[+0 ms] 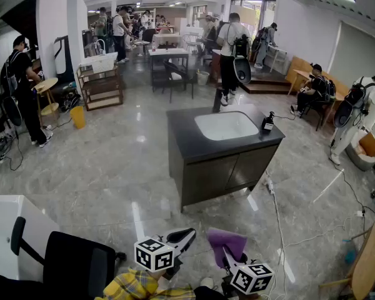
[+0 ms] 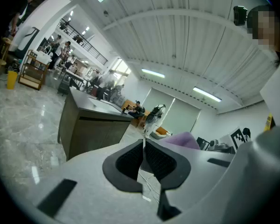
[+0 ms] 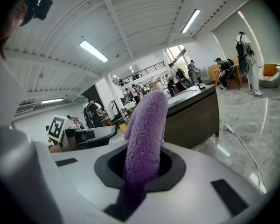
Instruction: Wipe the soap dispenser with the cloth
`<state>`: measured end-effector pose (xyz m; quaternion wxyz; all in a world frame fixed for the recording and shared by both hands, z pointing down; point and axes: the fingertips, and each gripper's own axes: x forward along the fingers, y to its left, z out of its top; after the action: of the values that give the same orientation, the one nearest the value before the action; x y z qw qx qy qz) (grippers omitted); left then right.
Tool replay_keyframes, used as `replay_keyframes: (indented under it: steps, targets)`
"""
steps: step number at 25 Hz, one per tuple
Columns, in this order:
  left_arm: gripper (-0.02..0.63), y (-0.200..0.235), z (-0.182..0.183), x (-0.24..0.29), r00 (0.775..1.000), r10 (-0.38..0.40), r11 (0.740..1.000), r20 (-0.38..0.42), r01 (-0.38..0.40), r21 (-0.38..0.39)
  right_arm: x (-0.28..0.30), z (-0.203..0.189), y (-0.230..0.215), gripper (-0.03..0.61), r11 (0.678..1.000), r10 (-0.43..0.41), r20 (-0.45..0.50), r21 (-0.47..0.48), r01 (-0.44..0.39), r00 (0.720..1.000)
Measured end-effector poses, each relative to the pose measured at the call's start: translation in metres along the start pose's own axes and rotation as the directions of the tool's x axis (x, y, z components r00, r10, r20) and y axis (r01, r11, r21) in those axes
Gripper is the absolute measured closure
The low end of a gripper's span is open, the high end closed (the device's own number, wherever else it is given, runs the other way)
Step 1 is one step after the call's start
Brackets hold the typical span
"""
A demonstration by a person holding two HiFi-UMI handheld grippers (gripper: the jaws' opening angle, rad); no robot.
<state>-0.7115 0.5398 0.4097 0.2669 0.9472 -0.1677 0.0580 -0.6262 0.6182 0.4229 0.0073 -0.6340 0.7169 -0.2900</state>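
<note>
Purple cloth is sticking up from the right gripper, whose jaws are clamping it ready for wiping, while the left gripper is riding closed and empty beside it. The soap dispenser is sitting well apart, on the dark counter just beside the sink, so an approach is likely coming first.

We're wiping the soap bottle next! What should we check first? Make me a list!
1. The right gripper clamps the fuzzy purple cloth: ok.
2. The left gripper is shut and empty: ok.
3. The small black soap dispenser stands on the dark sink counter: ok.
4. Grippers close enough to wipe: not ok, the counter is across the grey floor.
5. Walkway clear: not ok, a white cable lies beside the counter.
6. Where the dispenser is dirty: cannot tell.
</note>
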Motion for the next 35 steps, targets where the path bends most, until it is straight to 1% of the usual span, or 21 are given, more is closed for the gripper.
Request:
replay_keyframes:
  steps: [6,19,27,35]
  targets:
    - [0.604,0.003,-0.001,0.006,1.000,0.000,1.000,-0.005,0.000,-0.001,0.005,0.001,-0.005,0.541,1.000,0.000,-0.005,0.003,0.000,1.000]
    - [0.604,0.009,0.000,0.020,1.000,0.010,0.999,0.001,-0.010,-0.031,0.020,0.007,-0.016,0.541,1.000,0.019,-0.035,0.010,-0.018,0.999]
    - [0.604,0.021,0.010,0.063,1.000,0.029,0.999,0.009,-0.029,-0.043,0.042,0.031,-0.051,0.541,0.999,0.039,-0.042,0.004,-0.039,0.998]
    - [0.604,0.013,0.023,0.132,0.999,0.035,0.999,0.009,-0.035,-0.027,0.048,0.063,-0.112,0.541,0.999,0.050,-0.030,0.008,-0.050,0.998]
